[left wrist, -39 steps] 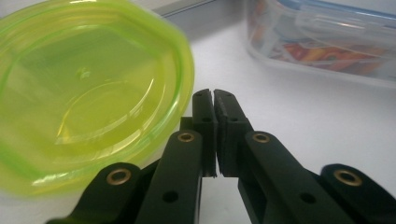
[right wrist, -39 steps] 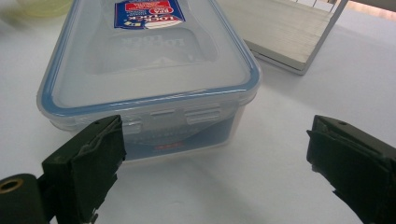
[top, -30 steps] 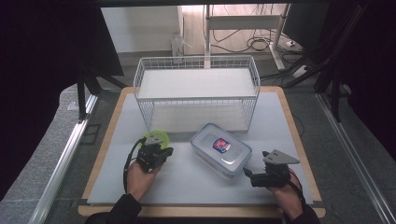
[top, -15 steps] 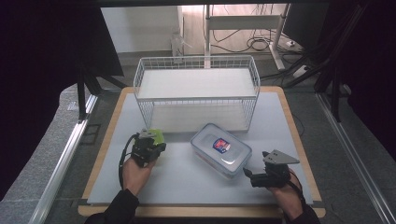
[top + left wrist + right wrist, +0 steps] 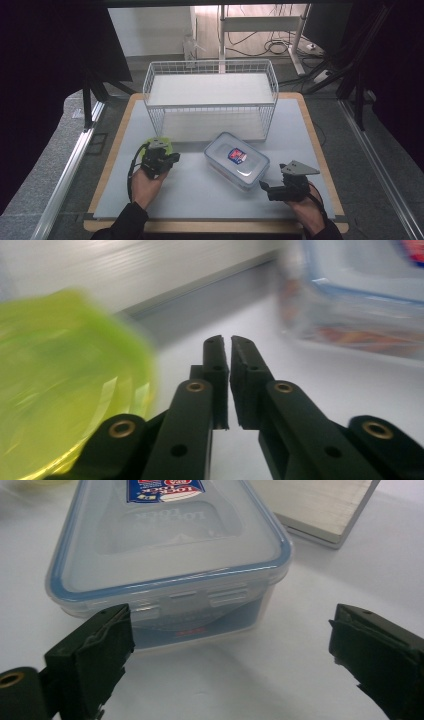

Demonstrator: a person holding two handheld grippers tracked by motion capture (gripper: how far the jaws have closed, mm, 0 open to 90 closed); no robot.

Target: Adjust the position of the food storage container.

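Clear plastic, blue-rimmed and rectangular, the lidded food container [image 5: 237, 160] lies on the pale grey table mat [image 5: 200, 190] in front of the white wire 2-tier rack [image 5: 210, 95]. The right gripper [image 5: 230, 645] faces the container's short end, jaws spread wide and apart from it. The left gripper [image 5: 230, 347] has its jaws almost together with nothing between them, having just parted a crack; a lime-green round plastic object [image 5: 60, 385] sits just beside it, blurred.
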